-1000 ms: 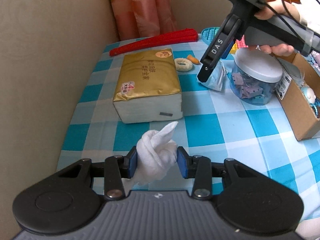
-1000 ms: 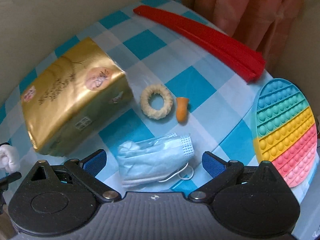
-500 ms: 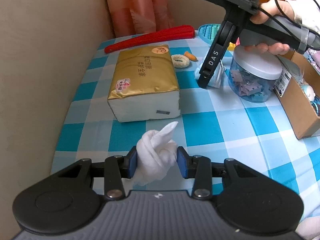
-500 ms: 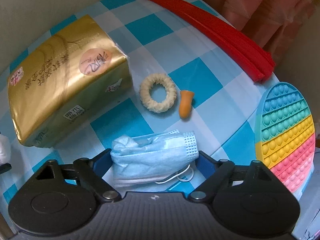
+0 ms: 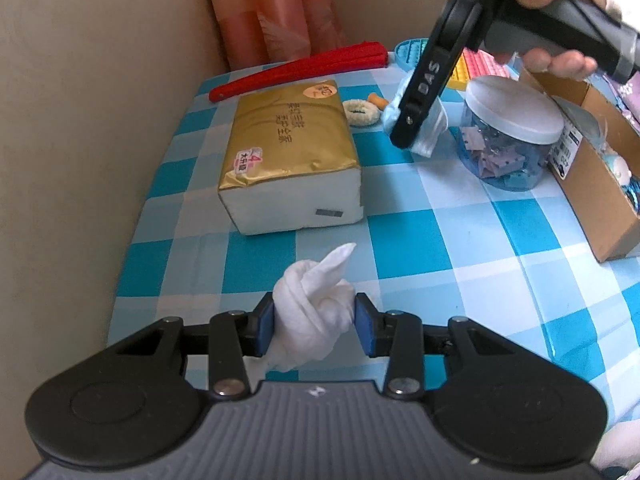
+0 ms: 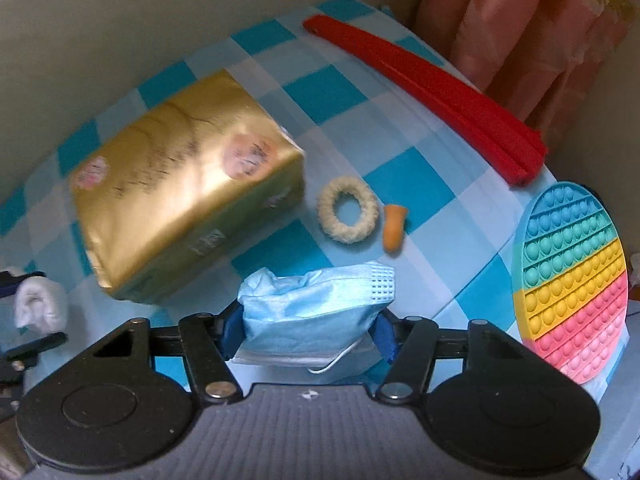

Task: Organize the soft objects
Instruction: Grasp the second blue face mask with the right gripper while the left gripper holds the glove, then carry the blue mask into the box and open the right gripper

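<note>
My left gripper (image 5: pixel 315 322) is shut on a knotted white cloth (image 5: pixel 314 308) and holds it above the near part of the checked table. My right gripper (image 6: pixel 308 326) is shut on a crumpled blue face mask (image 6: pixel 316 304) and holds it lifted off the table; it also shows in the left wrist view (image 5: pixel 416 132), with the mask (image 5: pixel 430 132) hanging behind its finger. A cream hair scrunchie (image 6: pixel 347 215) and a small orange earplug (image 6: pixel 394 227) lie on the cloth beside a gold tissue pack (image 6: pixel 180 204).
A red folded fan (image 6: pixel 432 92) lies at the table's far edge by pink curtains. A rainbow pop-it pad (image 6: pixel 576 280) sits at right. A clear jar with a white lid (image 5: pixel 516 132) and an open cardboard box (image 5: pixel 600 184) stand right. A beige wall borders the left.
My right gripper closed on the blue mask and has lifted it off the table. My left gripper still holds the white cloth, drawn back a little.
</note>
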`<control>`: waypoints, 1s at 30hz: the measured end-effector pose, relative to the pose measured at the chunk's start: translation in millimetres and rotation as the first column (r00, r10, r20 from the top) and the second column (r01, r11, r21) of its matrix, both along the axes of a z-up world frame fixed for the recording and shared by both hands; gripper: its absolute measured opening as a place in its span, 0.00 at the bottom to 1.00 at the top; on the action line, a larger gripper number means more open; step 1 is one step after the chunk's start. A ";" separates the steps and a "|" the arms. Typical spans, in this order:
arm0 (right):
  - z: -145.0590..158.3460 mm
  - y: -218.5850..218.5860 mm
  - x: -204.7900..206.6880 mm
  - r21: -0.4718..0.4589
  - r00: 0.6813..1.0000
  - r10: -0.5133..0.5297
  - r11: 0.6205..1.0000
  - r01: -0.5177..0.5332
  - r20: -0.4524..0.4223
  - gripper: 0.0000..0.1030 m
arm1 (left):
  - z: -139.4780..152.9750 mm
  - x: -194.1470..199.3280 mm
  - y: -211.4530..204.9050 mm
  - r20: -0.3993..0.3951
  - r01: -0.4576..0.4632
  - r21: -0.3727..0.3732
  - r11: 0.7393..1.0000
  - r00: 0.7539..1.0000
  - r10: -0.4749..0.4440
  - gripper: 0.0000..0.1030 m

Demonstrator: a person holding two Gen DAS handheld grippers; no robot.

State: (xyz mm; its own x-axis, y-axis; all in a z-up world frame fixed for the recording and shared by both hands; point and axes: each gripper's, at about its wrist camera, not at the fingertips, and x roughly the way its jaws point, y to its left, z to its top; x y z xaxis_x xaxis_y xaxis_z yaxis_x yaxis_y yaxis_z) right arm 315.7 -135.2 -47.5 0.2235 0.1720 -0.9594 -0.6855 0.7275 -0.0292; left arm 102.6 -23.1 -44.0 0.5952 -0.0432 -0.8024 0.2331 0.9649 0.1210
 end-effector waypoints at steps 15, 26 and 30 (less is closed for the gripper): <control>72.4 -34.3 -98.1 0.151 0.999 -0.046 0.988 0.043 0.016 0.65 | 15.3 -27.3 -7.7 0.019 0.076 0.023 0.997 0.997 -0.077 0.39; 91.9 -114.8 -166.2 0.125 0.977 -0.196 0.975 0.185 0.081 0.66 | 30.6 -50.4 -28.7 0.037 0.172 0.028 0.985 0.984 -0.173 0.39; 86.9 -148.0 -174.4 0.106 0.955 -0.286 0.955 0.277 0.076 0.66 | 34.0 -56.5 -39.3 0.048 0.204 0.031 0.979 0.978 -0.205 0.39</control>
